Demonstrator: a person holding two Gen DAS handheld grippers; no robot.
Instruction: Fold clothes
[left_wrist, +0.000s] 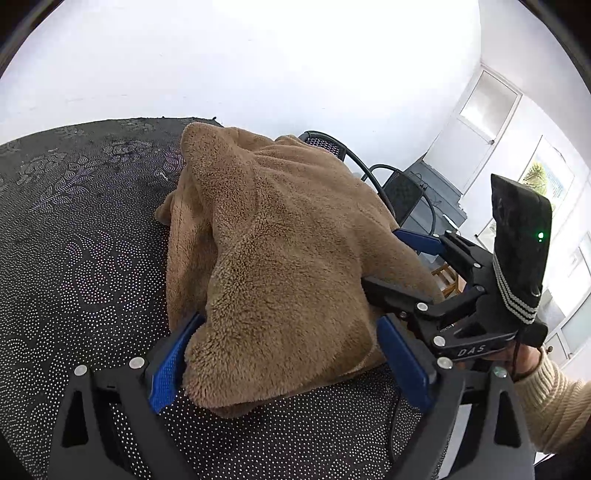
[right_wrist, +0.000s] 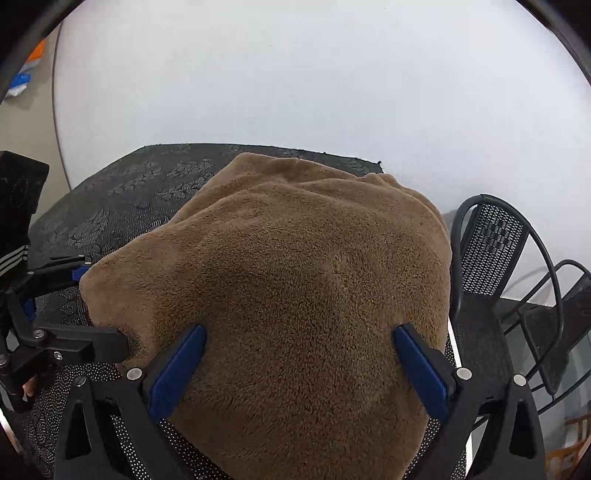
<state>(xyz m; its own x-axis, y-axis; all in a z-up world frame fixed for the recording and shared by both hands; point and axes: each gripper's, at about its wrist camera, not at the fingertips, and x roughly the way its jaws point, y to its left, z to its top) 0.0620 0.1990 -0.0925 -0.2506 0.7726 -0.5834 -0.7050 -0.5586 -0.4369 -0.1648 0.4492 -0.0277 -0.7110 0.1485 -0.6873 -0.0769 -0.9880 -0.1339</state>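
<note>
A brown fleece garment (left_wrist: 280, 236) lies bunched in a thick heap on the black dotted tablecloth (left_wrist: 81, 229). My left gripper (left_wrist: 290, 325) is open, its blue fingers (left_wrist: 173, 365) wide apart on either side of the heap's near edge. In the right wrist view the same garment (right_wrist: 295, 266) fills the middle. My right gripper (right_wrist: 299, 332) is open too and straddles the fleece without pinching it. Each gripper shows in the other's view: the right gripper (left_wrist: 382, 258) at the garment's right side, the left gripper (right_wrist: 103, 306) at its left edge.
Black mesh chairs (right_wrist: 491, 240) stand just past the table's right edge, also the chair (left_wrist: 402, 195) behind the heap. A hand in a cream knit sleeve (left_wrist: 554, 398) holds the right gripper. Bare tablecloth (right_wrist: 122, 199) stretches left and behind, ending at a white wall.
</note>
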